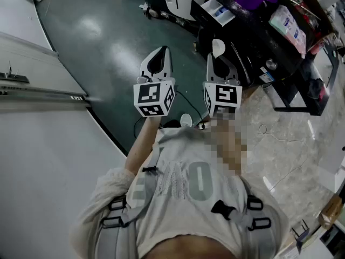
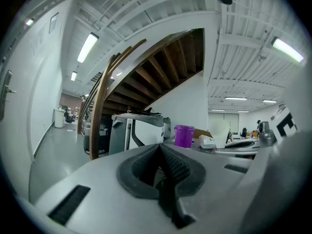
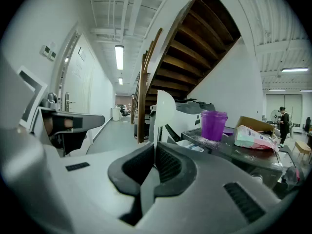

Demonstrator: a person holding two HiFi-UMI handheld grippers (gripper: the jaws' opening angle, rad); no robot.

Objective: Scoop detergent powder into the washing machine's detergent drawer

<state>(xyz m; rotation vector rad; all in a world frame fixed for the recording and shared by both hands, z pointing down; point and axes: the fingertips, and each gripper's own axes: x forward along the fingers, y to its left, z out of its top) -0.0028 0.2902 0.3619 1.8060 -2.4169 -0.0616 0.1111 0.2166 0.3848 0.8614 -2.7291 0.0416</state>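
Your left gripper [image 2: 163,155] is closed on nothing. Your right gripper [image 3: 155,156] clamps a white scoop [image 3: 165,113]. A purple cup [image 3: 213,125] stands on the dark table [image 3: 246,156]. The floor [image 1: 97,31] is glossy green.

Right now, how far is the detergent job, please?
Done: the right gripper has a white scoop clamped in its fingers. In hand: both grippers hang in the air short of the table; the left gripper is shut on nothing. Left: taking powder, perhaps from the purple cup, and filling the drawer, which I cannot make out.
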